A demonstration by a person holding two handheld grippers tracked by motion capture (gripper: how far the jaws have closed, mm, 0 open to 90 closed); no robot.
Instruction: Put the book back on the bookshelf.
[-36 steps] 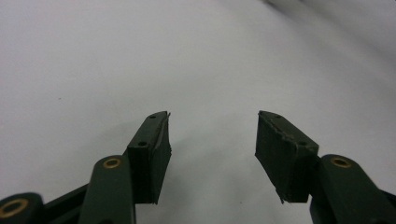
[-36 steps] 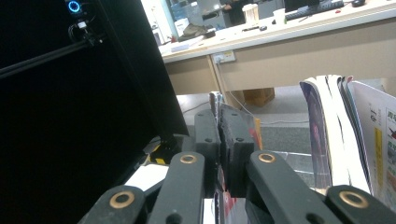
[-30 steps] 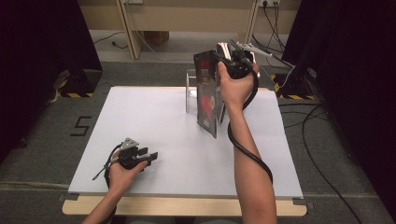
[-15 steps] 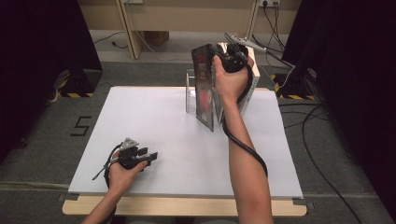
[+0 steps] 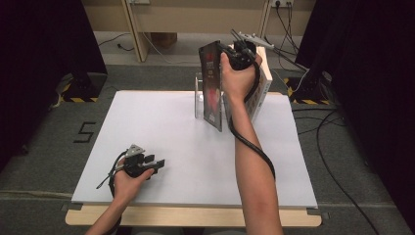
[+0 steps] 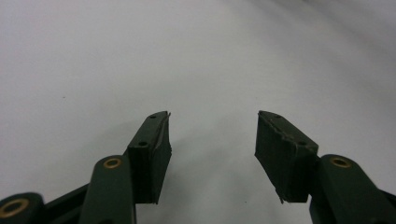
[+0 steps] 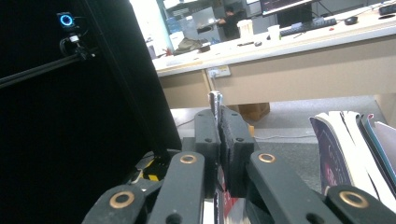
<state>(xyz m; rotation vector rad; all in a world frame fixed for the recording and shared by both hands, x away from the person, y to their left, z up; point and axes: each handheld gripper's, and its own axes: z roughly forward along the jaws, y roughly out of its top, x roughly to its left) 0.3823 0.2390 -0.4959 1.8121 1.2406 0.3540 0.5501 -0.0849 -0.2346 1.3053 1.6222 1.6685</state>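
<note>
The white table (image 5: 161, 127) spreads wide, its far half carrying the work. At about one o'clock on it, near the far edge, a row of books (image 5: 259, 93) leans against a clear bookend (image 5: 198, 95) that stands on the row's nine o'clock side. One dark-covered book (image 5: 212, 88) is raised clear of the row, standing on edge in the air with its bottom corner low toward the tabletop, between the bookend and the rest of the row.

The right gripper (image 5: 234, 51) has this book clenched at its top edge; in the right gripper view its pads (image 7: 219, 140) are pressed tight together on the thin cover edge (image 7: 215, 105), with the other books (image 7: 355, 144) off at three o'clock. The left gripper (image 5: 155, 164) rests on the table at about seven o'clock, near the front edge, well apart from the books; its jaws stand released with nothing between them, bare table showing past the fingertips (image 6: 149, 149).

The step in hand looks like carrying the book away from the row. To do it well, the pinch wants to stay firm, since a grip on a thin edge lets the book swing. Lift until the bottom corner clears the bookend before moving toward six o'clock. The idle left gripper could steady the leaning row if it starts to topple.
</note>
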